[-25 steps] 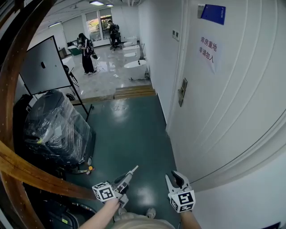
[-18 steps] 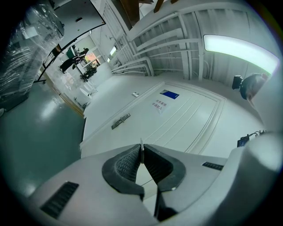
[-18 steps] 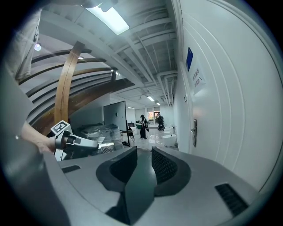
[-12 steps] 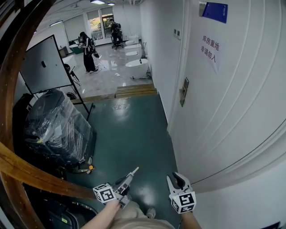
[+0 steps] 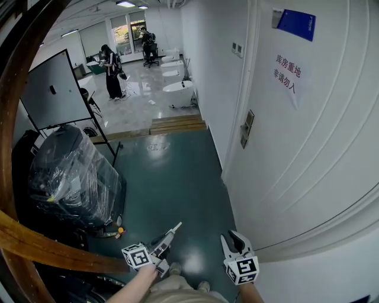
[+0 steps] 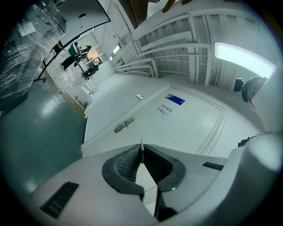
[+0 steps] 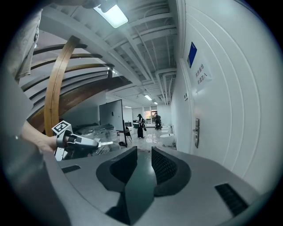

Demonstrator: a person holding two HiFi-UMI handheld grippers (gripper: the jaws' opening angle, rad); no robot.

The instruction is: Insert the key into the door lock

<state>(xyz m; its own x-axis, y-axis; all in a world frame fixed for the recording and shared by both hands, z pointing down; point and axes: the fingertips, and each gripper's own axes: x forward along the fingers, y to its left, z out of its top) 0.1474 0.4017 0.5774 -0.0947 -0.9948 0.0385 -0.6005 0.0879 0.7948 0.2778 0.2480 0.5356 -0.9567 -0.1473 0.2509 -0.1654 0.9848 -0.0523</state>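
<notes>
Well off door lock [image 5: 246, 128], left gripper [image 5: 170, 232] pinching likely key [image 5: 177, 225], right gripper [image 5: 233, 239] spread

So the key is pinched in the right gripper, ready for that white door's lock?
Wrong hand: the key is pinched in the left gripper, as the left gripper view shows. The right gripper has its jaws apart, empty. The rest holds.

Commercial interior: a corridor opening onto a showroom-like hall.
- Glossy dark-green floor [image 5: 172, 171].
- White panelled door [image 5: 308, 148] with printed paper notice [image 5: 286, 77], blue rectangular sign [image 5: 296, 23] and metal lock plate [image 5: 246, 128].
- Low wooden step [image 5: 177, 123] up to polished pale flooring with white oval tubs [image 5: 179, 89].
- Dark board on black stand [image 5: 53, 92].
- Plastic-wrapped black bulk [image 5: 71, 177].
- Curved brown wooden beam [image 5: 35, 237].
- Ceiling light panels [image 5: 127, 4].
- Two persons [image 5: 112, 71] stand at the far end.
</notes>
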